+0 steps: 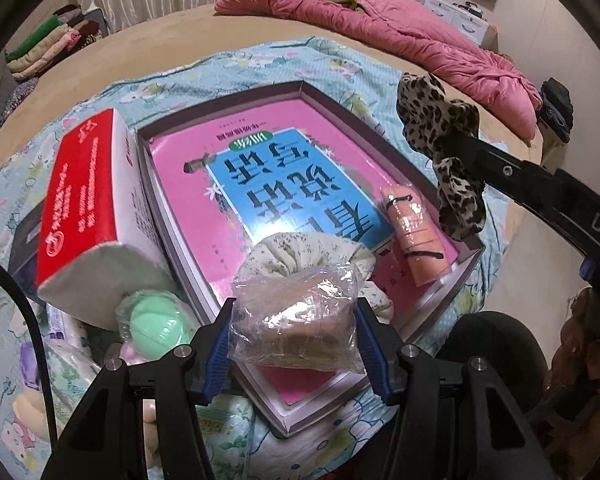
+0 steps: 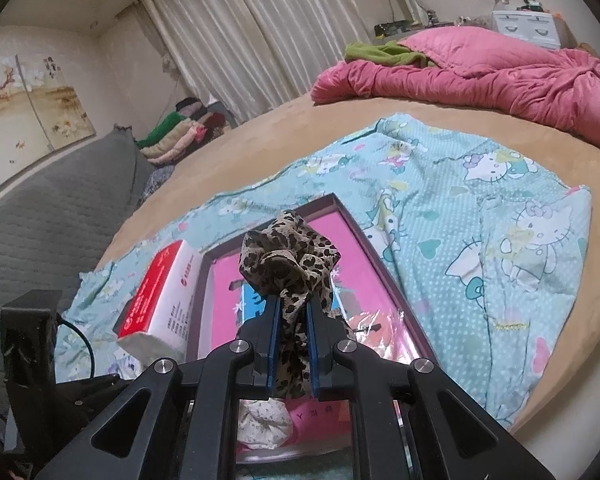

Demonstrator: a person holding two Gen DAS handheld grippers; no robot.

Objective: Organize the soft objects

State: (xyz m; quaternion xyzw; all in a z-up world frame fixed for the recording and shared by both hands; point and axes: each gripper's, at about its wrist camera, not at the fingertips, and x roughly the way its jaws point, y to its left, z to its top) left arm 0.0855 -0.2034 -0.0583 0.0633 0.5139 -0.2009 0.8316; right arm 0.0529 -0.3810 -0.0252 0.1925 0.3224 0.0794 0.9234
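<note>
left hand-held gripper (image 1: 296, 336): I hold it clamped on bagged sponge (image 1: 296, 320)
tray (image 1: 300, 89): at 12 o'clock, directly beneath
right hand-held gripper (image 2: 292, 308): pinches leopard scrunchie (image 2: 288, 256)

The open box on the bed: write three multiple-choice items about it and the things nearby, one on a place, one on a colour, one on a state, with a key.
1. Where does the peach roll lie?
A. inside the box
B. on the pink quilt
C. on the tissue pack

2. What colour is the tissue pack's top?
A. blue
B. red
C. black

3. What is the right hand-held gripper doing?
A. standing open, empty
B. gripping the box rim
C. shut on the leopard-print scrunchie

Key: 1 A, the roll rests on the pink book inside the box walls; 2 B, its broad face is red; 3 C, the spotted cloth is pinched between the closed pads.
</note>
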